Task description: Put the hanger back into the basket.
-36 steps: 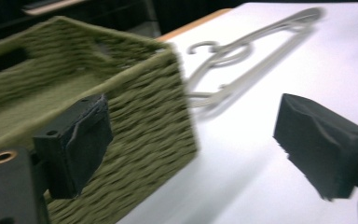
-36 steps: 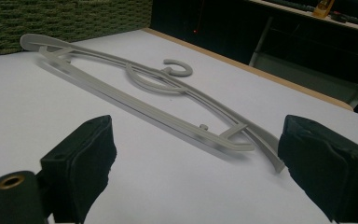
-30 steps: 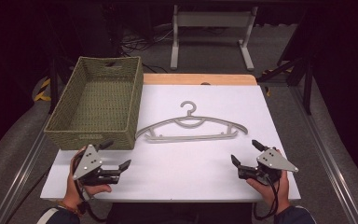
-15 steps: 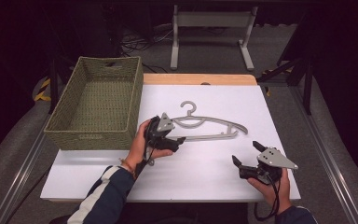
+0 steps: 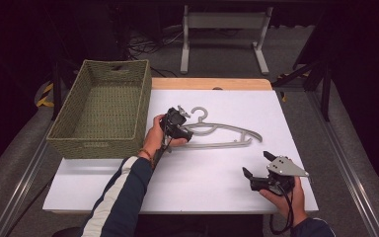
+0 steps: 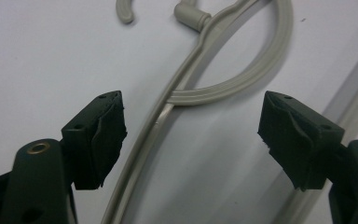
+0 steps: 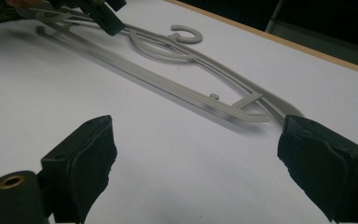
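Observation:
A grey plastic hanger [image 5: 222, 134] lies flat on the white table top [image 5: 202, 187], hook toward the far side. My left gripper [image 5: 181, 126] stands over the hanger's left shoulder beside the hook. In the left gripper view its jaws straddle the hanger's thin arm [image 6: 186, 70]; they have just been closing, and the pads [image 6: 100, 135] are still clear of the plastic, so the left gripper [image 6: 191, 135] is open. My right gripper [image 5: 255, 163] rests near the front right edge, open with nothing between its jaws. The right gripper [image 7: 196, 158] looks along the table at the hanger [image 7: 191, 88].
A green woven basket [image 5: 143, 98] stands on the table's left side, close to the left hand. A wooden strip [image 5: 212, 84] edges the far side. A white metal stand [image 5: 222, 29] is on the floor beyond. Dark surroundings close in on both sides.
The left hand has travelled from the front left corner up to the hanger's left shoulder and lowered its gripper over the arm. The right hand has stayed put.

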`<state>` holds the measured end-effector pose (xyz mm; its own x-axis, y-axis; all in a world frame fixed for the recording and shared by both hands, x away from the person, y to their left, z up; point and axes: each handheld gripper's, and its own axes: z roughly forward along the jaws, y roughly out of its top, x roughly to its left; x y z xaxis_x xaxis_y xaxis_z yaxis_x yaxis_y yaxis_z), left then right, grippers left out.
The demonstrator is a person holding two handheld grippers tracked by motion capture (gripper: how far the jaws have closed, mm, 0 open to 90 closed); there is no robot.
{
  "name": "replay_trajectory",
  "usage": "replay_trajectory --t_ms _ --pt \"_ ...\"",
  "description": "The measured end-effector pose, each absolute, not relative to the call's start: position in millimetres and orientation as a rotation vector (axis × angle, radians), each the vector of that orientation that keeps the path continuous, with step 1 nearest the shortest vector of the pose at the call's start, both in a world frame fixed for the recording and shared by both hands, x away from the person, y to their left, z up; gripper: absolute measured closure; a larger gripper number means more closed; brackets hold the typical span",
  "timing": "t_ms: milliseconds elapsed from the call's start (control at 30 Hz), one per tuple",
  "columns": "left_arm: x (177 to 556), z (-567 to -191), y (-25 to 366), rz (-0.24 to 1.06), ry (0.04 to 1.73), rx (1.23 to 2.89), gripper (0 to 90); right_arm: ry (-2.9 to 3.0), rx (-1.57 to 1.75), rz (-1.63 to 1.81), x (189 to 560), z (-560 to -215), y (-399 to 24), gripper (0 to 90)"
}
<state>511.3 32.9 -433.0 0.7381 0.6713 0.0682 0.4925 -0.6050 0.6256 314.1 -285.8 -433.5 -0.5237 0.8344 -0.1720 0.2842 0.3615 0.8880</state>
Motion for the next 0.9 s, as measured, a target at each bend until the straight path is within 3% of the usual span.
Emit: replay_trajectory --t_ms 433,633,667,700,733,800,900 --pt "534 -444 29 0.246 0.955 2.421 21.7 2.025 0.992 1.101 317 -436 -288 11.5" --pt "529 -438 28 0.207 0.901 2.469 46.8 2.045 1.007 1.095 319 -437 -288 12.0" --pt "526 -435 27 0.185 0.873 2.492 46.8 2.045 1.007 1.095 319 -437 -288 12.0" --pt "525 -434 25 0.177 0.854 2.512 62.7 2.049 1.012 1.097 320 -438 -288 12.1" --pt "523 -433 23 0.192 0.840 2.534 68.1 2.055 1.013 1.098 320 -438 -288 12.1" --pt "520 -432 19 0.194 0.824 2.553 74.0 2.057 1.022 1.097 320 -438 -289 12.1" --pt "519 -430 14 0.200 0.746 2.609 75.4 2.059 1.025 1.097 320 -438 -289 12.1"
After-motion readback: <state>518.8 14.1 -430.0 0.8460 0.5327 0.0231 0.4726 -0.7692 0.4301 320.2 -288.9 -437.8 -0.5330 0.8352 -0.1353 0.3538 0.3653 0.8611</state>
